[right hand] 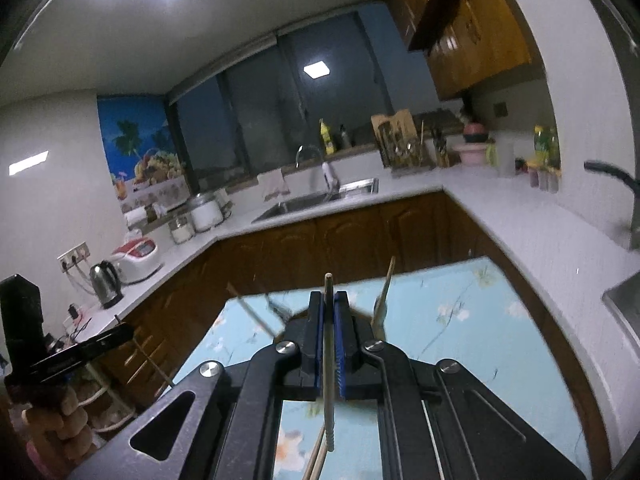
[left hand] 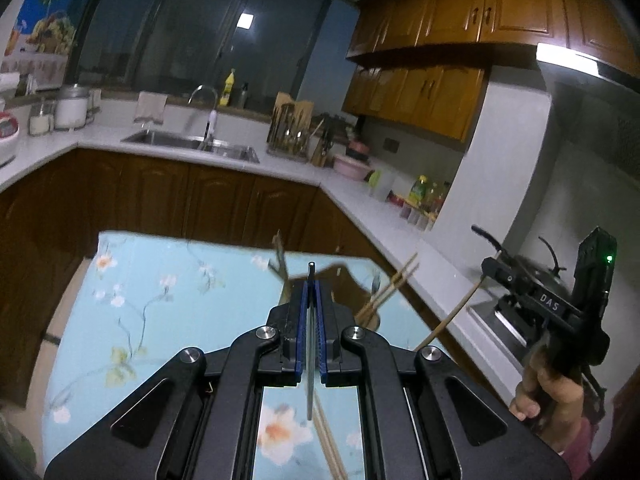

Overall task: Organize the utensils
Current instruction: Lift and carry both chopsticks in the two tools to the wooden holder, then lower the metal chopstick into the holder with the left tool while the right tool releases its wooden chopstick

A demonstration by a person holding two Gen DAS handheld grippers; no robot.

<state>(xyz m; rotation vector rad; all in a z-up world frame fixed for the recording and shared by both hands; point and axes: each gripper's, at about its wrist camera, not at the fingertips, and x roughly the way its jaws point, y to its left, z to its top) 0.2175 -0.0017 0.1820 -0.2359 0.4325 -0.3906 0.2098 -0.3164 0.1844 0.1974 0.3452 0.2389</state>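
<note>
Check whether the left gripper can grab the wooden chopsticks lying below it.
Probably not yet: the left gripper is shut on a thin metal utensil, so it has no free jaws. Nothing covers the wooden chopsticks on the tablecloth.

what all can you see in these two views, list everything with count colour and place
table: one, light blue flowered cloth, in front of both grippers
knife: one, grey metal, clamped on edge in the left gripper
chopstick: one, pale, clamped in the right gripper
loose chopsticks: a few, tan, sticking up at the table's far end
counter: one, white, wrapping around the room over brown cabinets
sink: one, steel, under the window
kettle: one, silver, on the counter near the wall sockets
rice cooker: one, white and red, beside the kettle
yellow bottle: one, on the window sill
left gripper: black with blue pads, shut
right gripper: black with blue pads, shut
hand: one, holding the right gripper's handle
</note>
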